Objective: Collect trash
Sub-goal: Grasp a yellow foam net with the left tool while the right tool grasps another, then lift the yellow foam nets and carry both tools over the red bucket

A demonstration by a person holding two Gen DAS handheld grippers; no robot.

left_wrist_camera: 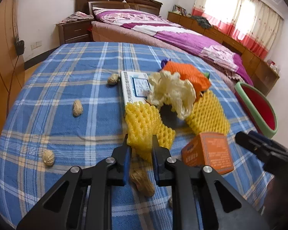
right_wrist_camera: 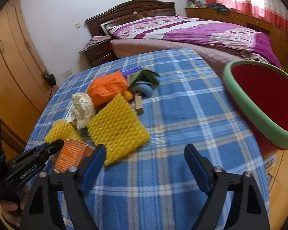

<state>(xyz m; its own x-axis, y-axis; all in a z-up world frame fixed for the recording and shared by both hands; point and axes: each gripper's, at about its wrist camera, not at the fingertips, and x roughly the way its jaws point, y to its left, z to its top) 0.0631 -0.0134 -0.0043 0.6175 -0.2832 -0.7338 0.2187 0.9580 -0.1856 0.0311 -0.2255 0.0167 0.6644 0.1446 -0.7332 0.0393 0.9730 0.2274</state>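
A blue plaid cloth (right_wrist_camera: pixel 172 115) covers the table under both grippers. Ahead and to the right of the right gripper's jaws sits the green-rimmed, red-lined bin (right_wrist_camera: pixel 245 99), at the table's right edge. Directly ahead of those jaws, toward their left finger, lies a yellow foam net (right_wrist_camera: pixel 117 128); beyond it are an orange foam net (right_wrist_camera: pixel 107 88) and a crumpled cream paper wad (right_wrist_camera: pixel 82 109).

The only clear writing is "GenRobot.AI" in white on the side of the left gripper (left_wrist_camera: pixel 140 140), seen from the right wrist view. An orange carton (left_wrist_camera: pixel 209 153), just right of the left jaws, carries white print too blurred to read; so does the white box (left_wrist_camera: pixel 134 88) ahead of them.

The left gripper's jaws are narrowed onto a second yellow foam net (left_wrist_camera: pixel 146 126), both pads touching its near corner. A peanut shell (left_wrist_camera: pixel 142 184) lies below and between those fingers; others lie off to their left.

The right gripper (right_wrist_camera: pixel 144 149) stands wide open, holding nothing, above bare cloth.
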